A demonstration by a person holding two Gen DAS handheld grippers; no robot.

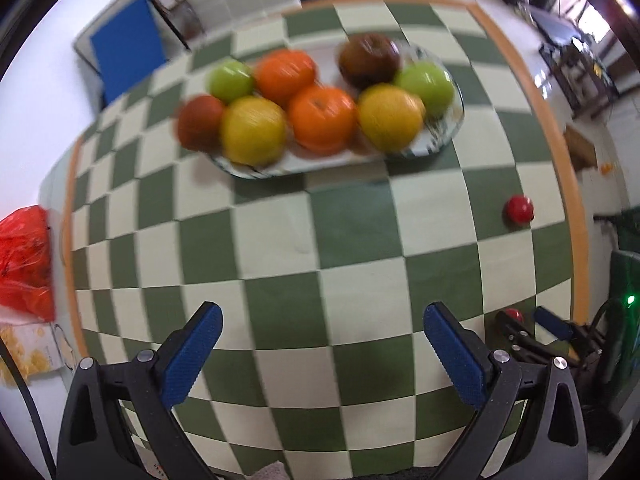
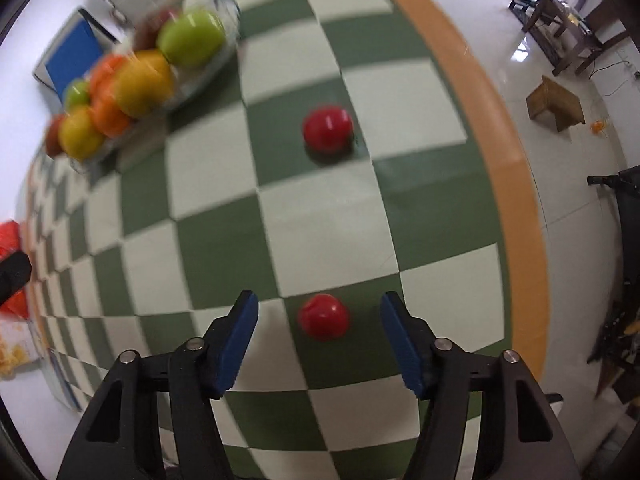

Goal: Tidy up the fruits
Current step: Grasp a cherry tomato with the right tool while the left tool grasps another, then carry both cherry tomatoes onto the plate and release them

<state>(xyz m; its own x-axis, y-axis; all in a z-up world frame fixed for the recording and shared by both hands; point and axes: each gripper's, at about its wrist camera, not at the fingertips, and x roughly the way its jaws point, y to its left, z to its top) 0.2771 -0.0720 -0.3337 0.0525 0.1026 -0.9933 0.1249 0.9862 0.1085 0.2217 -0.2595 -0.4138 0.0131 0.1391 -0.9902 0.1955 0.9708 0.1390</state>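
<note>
No text, label, brand, number or sign can be read in either wrist view; the pictures are motion-blurred, and nothing ahead of or beside the jaws bears legible print.

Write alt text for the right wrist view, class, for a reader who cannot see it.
The right gripper hangs open over a checked tablecloth with a small red fruit between its blue pads, untouched. A second red fruit lies farther ahead, and a plate piled with green, yellow and orange fruit sits upper left.
</note>
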